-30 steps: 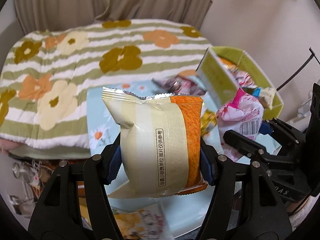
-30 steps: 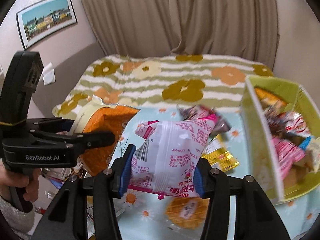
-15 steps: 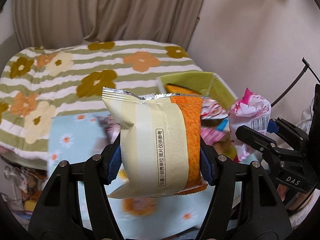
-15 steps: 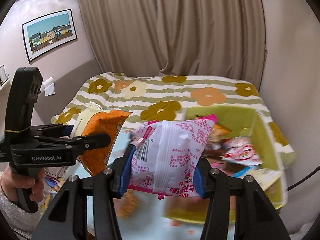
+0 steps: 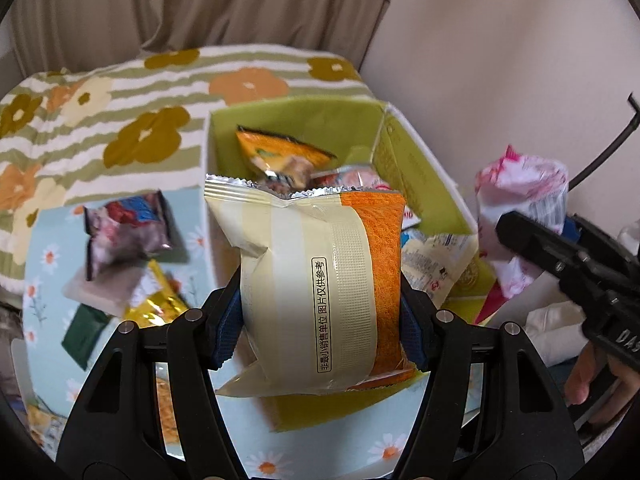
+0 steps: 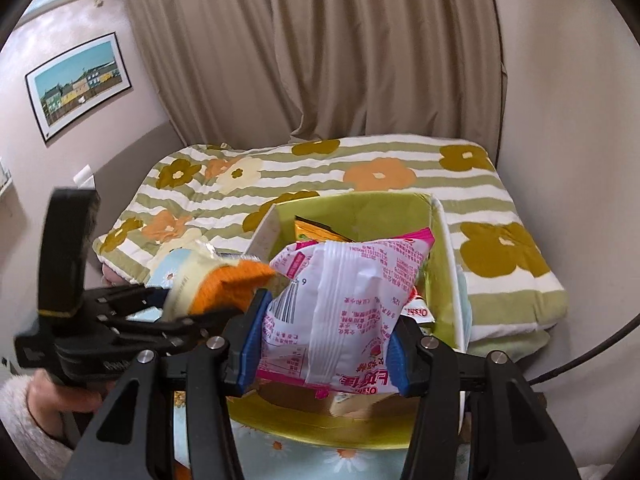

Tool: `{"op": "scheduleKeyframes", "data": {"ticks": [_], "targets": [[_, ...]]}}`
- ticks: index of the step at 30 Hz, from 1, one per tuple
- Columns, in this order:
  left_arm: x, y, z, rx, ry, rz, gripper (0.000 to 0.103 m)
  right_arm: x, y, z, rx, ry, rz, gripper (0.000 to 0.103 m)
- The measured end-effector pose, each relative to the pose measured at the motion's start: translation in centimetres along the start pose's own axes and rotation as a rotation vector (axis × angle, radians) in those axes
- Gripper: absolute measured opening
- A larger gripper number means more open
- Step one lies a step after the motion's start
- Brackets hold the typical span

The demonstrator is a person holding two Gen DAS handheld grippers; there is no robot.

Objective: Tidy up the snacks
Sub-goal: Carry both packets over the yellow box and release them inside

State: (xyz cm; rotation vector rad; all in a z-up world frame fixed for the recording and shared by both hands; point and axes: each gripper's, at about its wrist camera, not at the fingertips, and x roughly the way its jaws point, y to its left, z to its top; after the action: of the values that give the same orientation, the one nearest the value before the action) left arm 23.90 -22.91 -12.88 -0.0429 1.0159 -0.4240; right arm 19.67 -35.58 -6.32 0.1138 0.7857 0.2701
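Plastic film, card and cloth surfaces

The cream and orange packet [image 5: 316,284] is made of matt plastic film, with a crimped, silvery foil-like top seal and a finely embossed back seam. The pink and white packet [image 6: 340,312] is seen as glossy, crinkled film. The left gripper [image 5: 320,326] and the right gripper [image 6: 326,340] are formed of matt black plastic, fitted with bright metal screw heads and textured blue pads [image 6: 252,344]. The green box [image 5: 404,152] looks like smooth, matt card with white outer faces. The loose packets [image 5: 128,232] are shown as shiny foil. The floral bedspread [image 6: 400,168] is soft quilted cloth, and the curtain [image 6: 320,60] is matt woven fabric.
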Motion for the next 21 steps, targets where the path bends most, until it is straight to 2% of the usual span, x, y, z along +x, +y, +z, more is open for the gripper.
{"op": "scheduleKeyframes", "data": {"ticks": [2,4,7,8,21], "targets": [[1.0,-0.7,0.0,0.007,0.014,-0.008,0.062,0.3,-0.6,-0.1,0.009,0.006,0.004,0.047],[1.5,-1.3,-0.1,0.031,0.018,0.016,0.066,0.4,-0.9,-0.2,0.015,0.010,0.007,0.047],[2.1,-2.1,-0.4,0.077,0.035,0.055,0.095,0.9,-1.4,-0.4,0.022,0.022,0.011,0.047],[1.9,-2.3,-0.6,0.086,0.024,0.066,0.097,1.0,-1.7,-0.4,0.026,0.025,0.014,0.047],[-0.3,0.1,-1.8,0.069,0.017,0.088,0.098,2.3,-1.0,-1.1,-0.018,0.070,0.046,0.047]]}}
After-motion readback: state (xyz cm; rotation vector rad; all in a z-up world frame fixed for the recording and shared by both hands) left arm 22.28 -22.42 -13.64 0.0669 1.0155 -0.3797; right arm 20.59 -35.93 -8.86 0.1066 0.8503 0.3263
